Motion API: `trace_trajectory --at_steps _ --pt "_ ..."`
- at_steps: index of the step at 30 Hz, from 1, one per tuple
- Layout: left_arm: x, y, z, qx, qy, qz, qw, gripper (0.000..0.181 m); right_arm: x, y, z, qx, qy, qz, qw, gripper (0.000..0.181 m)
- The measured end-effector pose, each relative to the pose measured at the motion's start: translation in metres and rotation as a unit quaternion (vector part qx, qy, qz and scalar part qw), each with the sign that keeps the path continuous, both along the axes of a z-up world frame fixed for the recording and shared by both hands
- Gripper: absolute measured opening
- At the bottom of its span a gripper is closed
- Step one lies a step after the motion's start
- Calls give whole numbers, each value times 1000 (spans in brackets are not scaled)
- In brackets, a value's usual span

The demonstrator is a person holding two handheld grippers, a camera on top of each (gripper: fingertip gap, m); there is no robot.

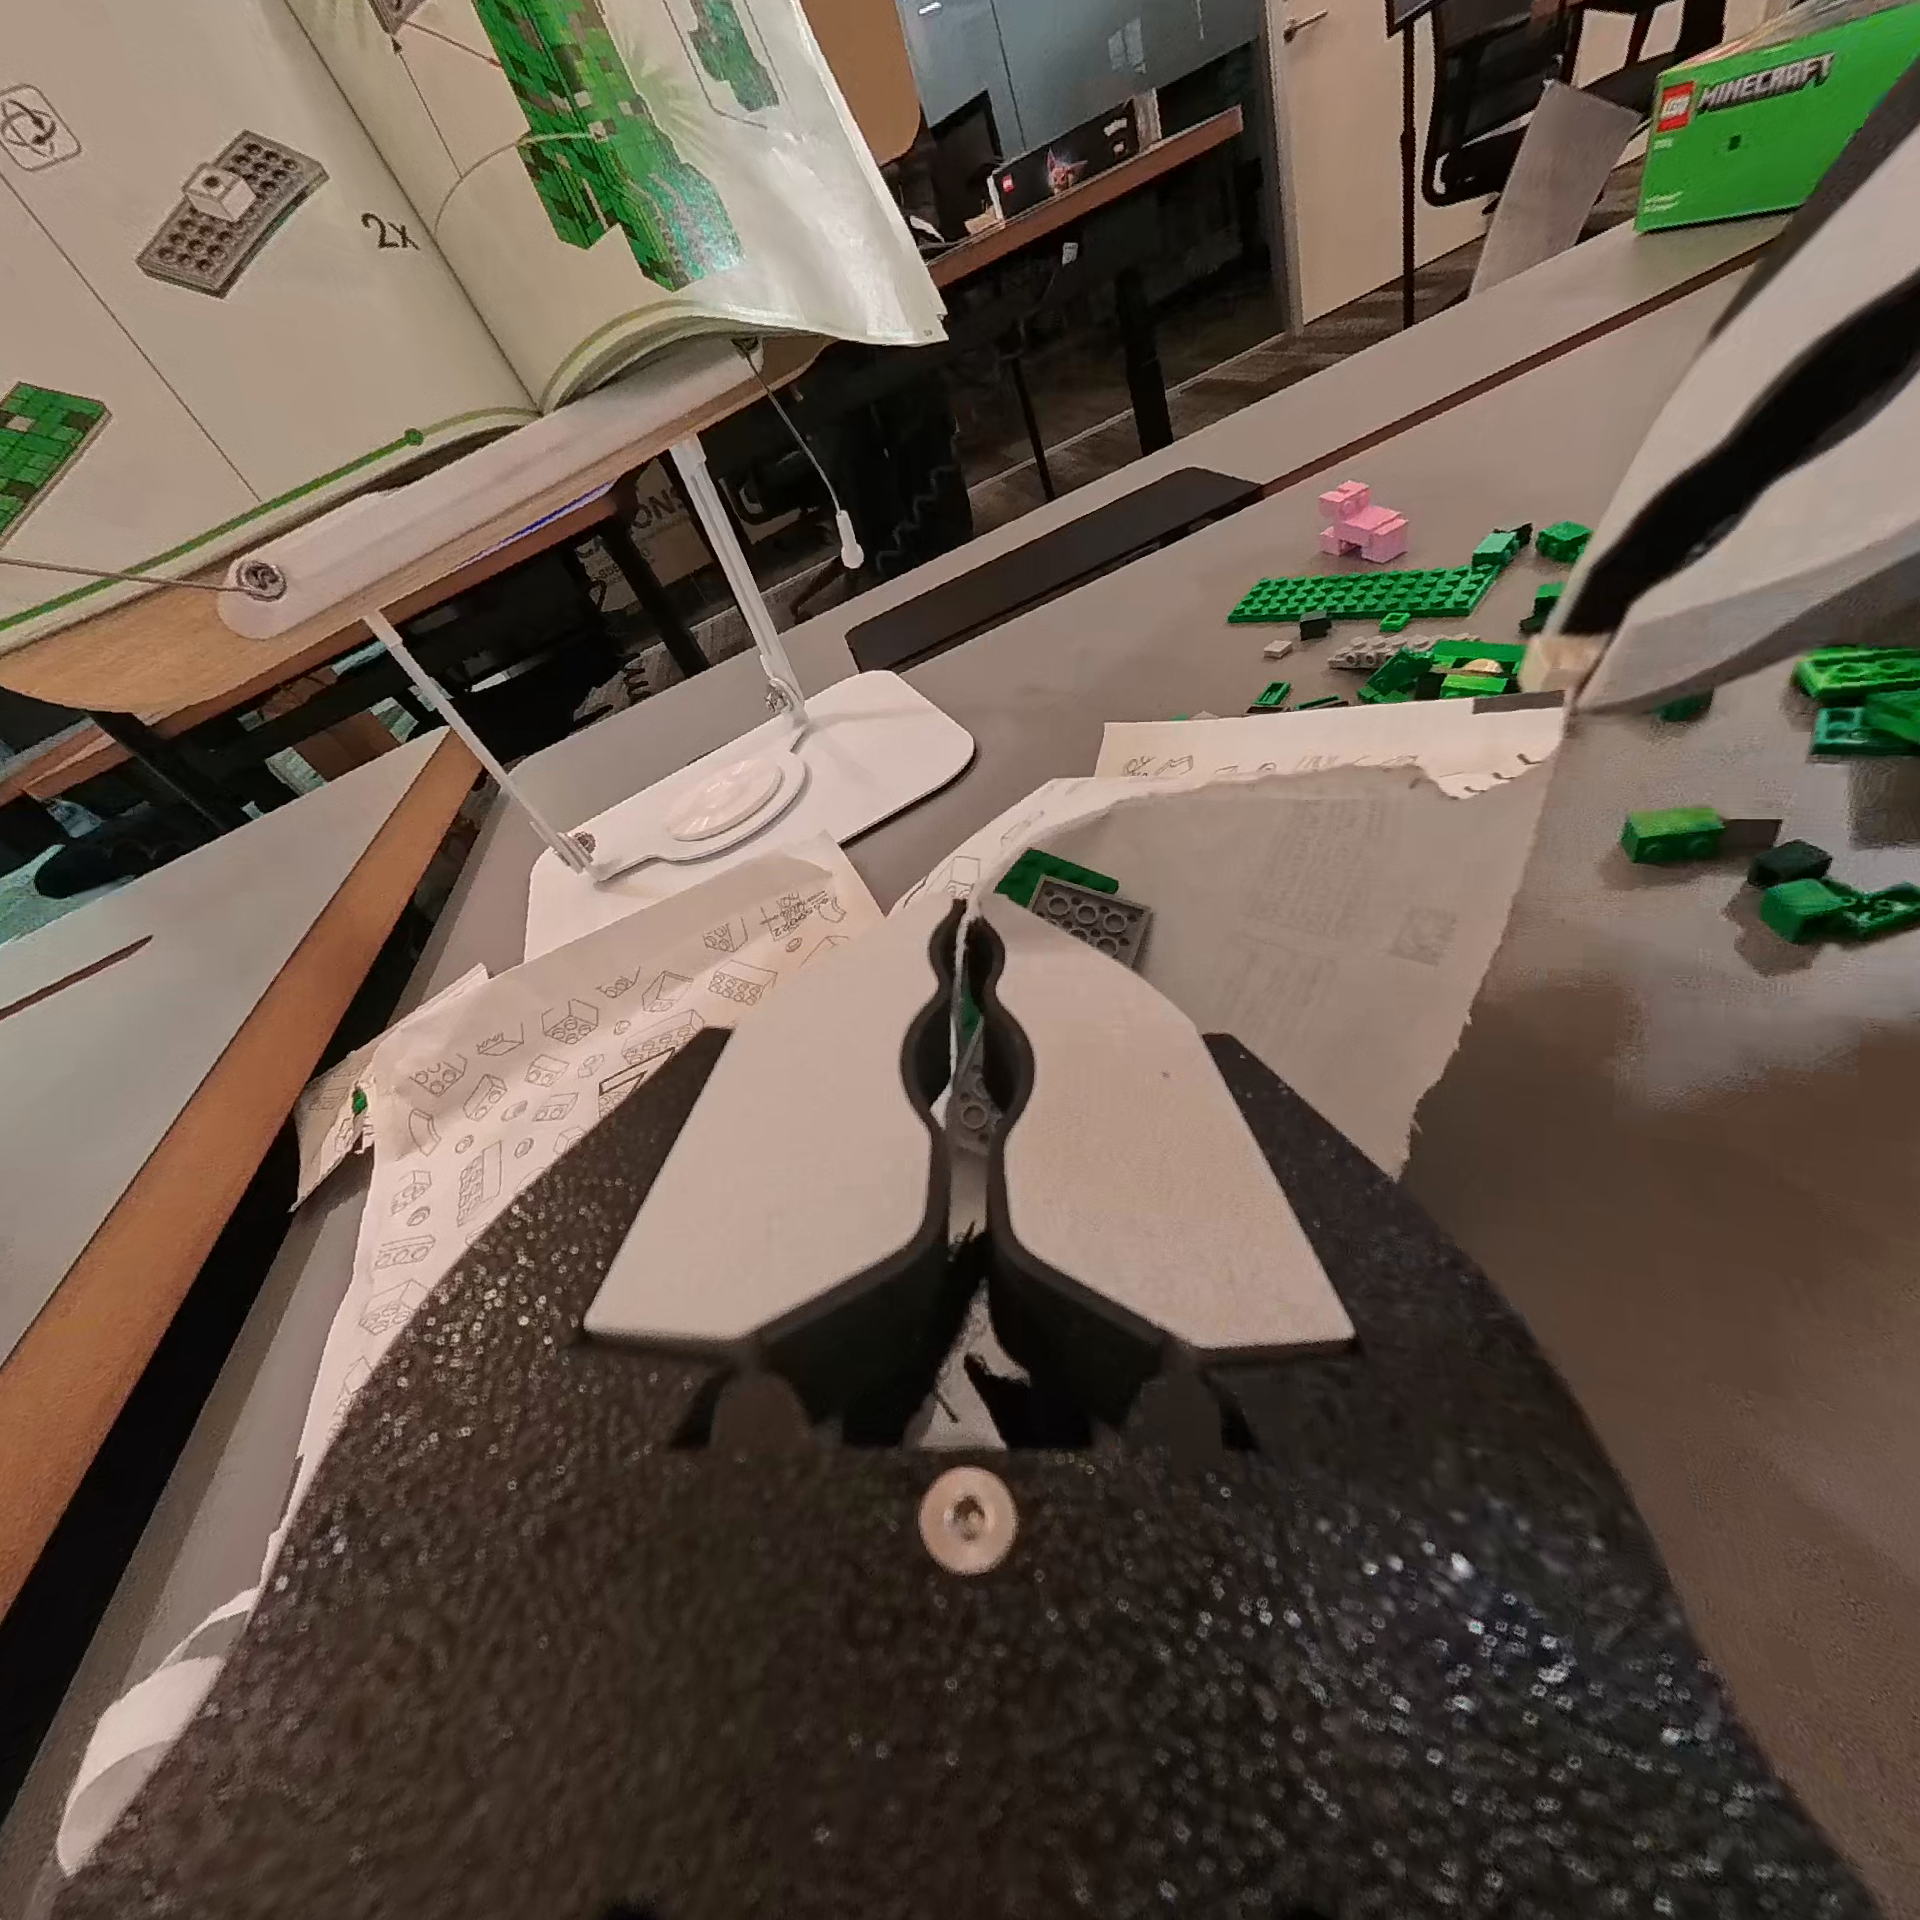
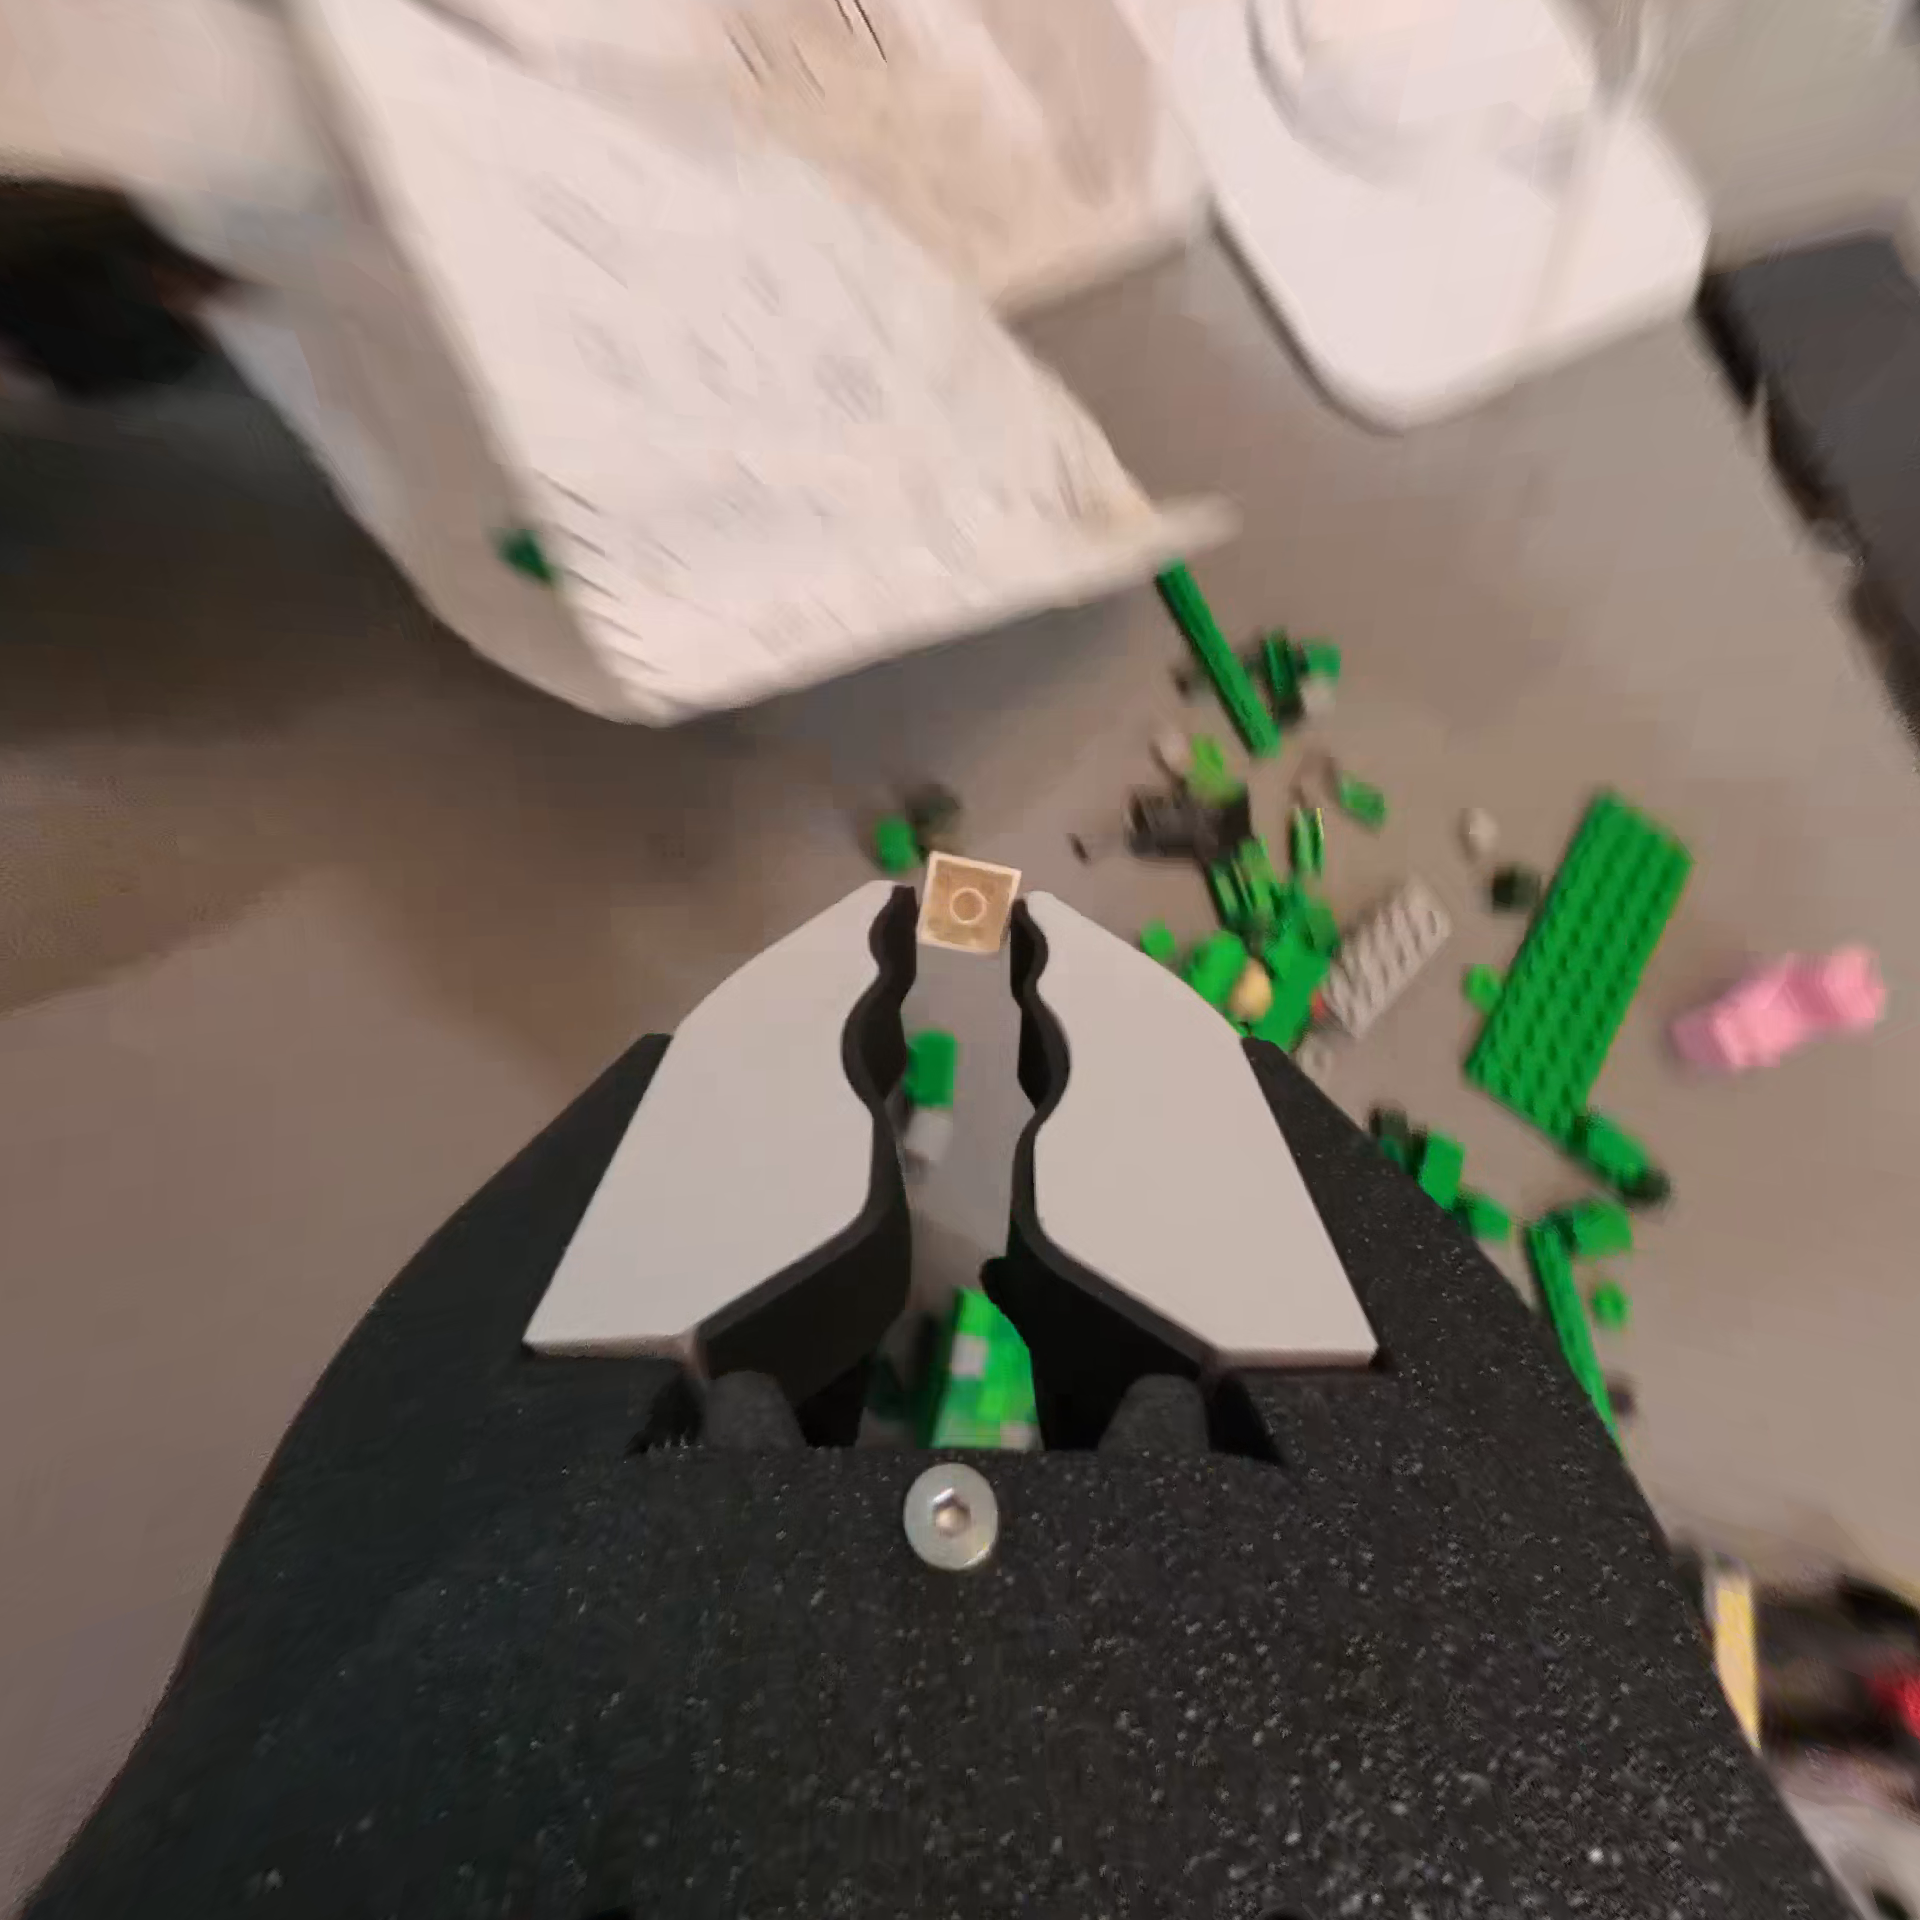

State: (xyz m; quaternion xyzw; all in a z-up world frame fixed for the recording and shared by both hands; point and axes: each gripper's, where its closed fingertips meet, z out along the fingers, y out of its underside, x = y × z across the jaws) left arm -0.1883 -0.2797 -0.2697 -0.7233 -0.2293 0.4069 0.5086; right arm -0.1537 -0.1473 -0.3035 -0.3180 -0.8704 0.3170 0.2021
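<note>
My left gripper (image 1: 966, 927) is shut on the torn edge of a white paper bag (image 1: 1299, 914) printed with brick outlines, and holds it up off the grey table (image 1: 1714, 1195). A grey studded plate (image 1: 1091, 920) and a green piece lie in the bag's opening. My right gripper (image 2: 968, 896) is shut on a small tan one-stud brick (image 2: 968, 909) at its fingertips, above the table. That brick also shows in the left wrist view (image 1: 1551, 665), to the right of the bag. The right wrist view is blurred.
Loose green bricks, a long green plate (image 1: 1361, 595) and a pink pig model (image 1: 1361, 525) lie on the table to the right. An open instruction book (image 1: 312, 260) rests on a white stand (image 1: 862, 748). A green box (image 1: 1766, 125) stands far right. A black pad (image 1: 1049, 566) lies behind. About 15 cm separates my left fingertips from my right.
</note>
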Motion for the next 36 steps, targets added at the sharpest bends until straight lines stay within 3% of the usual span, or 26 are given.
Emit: trace_trajectory --at_steps 3,6,9,14,18,27,36 --pt "0 0 1 0 2 2 1000 0 28 -53 32 -44 81 116 989 17" --pt "0 -1 1 1 1 3 1000 0 46 -83 32 -8 129 188 974 17" --pt "-1 -1 1 1 2 5 1000 0 39 -84 28 67 174 185 965 17" --pt "-1 -2 2 5 4 6 1000 0 44 -100 42 59 235 210 947 17" --pt "-1 -2 3 7 6 7 1000 0 38 -113 25 133 267 221 929 17" --pt "-1 -4 5 9 11 11 1000 0 -7 -115 12 321 382 176 849 17" --pt "-2 -6 7 15 10 16 1000 0 6 -136 15 356 493 221 762 17"
